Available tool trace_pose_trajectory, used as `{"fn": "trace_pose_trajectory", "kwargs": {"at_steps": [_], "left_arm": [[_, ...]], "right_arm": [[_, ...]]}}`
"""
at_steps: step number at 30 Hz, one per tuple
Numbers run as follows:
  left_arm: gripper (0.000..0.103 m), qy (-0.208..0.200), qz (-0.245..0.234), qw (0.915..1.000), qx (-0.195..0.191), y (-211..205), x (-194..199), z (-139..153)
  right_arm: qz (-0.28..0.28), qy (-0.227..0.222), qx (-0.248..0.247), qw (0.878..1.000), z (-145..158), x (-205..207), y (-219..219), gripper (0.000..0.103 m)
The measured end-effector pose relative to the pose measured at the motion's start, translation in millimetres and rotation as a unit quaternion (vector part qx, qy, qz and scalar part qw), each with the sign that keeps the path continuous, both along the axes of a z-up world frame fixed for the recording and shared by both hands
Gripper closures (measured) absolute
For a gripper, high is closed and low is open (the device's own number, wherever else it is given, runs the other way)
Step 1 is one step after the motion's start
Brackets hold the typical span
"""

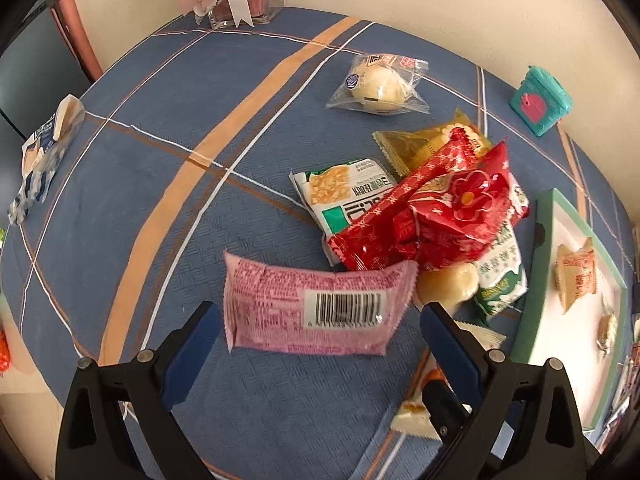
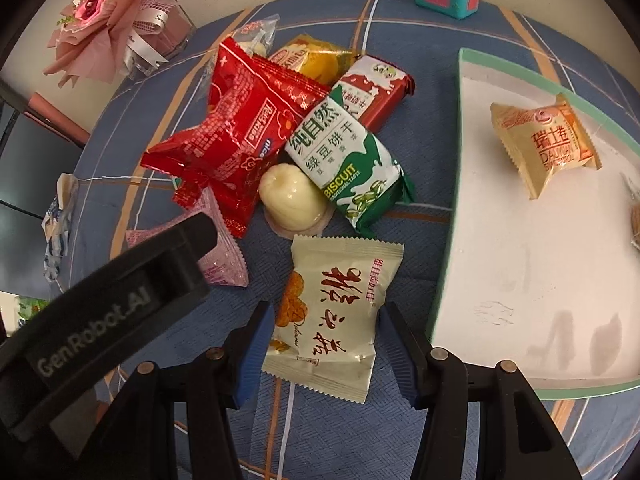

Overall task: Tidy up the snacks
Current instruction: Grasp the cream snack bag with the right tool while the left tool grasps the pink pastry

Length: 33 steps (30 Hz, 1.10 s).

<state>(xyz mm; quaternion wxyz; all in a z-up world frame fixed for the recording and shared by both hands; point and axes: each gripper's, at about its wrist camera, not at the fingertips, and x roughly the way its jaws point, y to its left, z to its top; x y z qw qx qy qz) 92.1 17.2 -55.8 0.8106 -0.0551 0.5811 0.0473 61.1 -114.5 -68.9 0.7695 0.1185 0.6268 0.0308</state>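
Note:
A pile of snacks lies on the blue plaid tablecloth. My left gripper [image 1: 318, 332] is open, its blue fingers either side of a pink barcode packet [image 1: 316, 308] lying flat. My right gripper [image 2: 326, 340] is open, its fingers straddling a cream packet with red characters [image 2: 332, 312]. Beyond it lie a white round sweet [image 2: 292, 196], a green-and-white biscuit pack [image 2: 344, 156] and red packets [image 2: 240, 128]. A white tray with a green rim [image 2: 452, 208] at the right holds a beige packet [image 2: 544, 144].
A wrapped bun [image 1: 376, 84] lies further back. A teal toy house [image 1: 540, 100] stands at the far right edge. A glass vase with pink flowers [image 2: 120, 20] stands at the back left. A blue-white wrapper [image 1: 44, 152] lies at the left table edge.

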Motion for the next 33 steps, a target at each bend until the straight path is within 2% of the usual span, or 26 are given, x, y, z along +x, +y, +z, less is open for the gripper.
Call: {"fn": "trace_pose_trajectory", "kwargs": {"at_steps": [5,14,27,33], "left_arm": [[0.003,-0.002,0.002,0.9999,0.015,5.3,7.5,-8.6],[0.003,-0.006,-0.010,0.9999,0.007,2.1,12.2,-15.3],[0.003,-0.007,-0.026,0.9994,0.022,-13.8,13.4,-20.1],[0.008,0.000,-0.034,0.9988,0.035,-16.7,10.3,-22.1]], "right_arm": [[-0.002,0.005,0.002,1.000,-4.8,0.9,0.8,0.046],[0.002,0.008,-0.007,1.000,-9.8,7.3,8.7,0.045],[0.029,0.007,-0.047,0.998,-17.9,7.5,37.1,0.043],[0.025,0.007,-0.043,0.999,-20.4,7.3,38.1,0.043]]}}
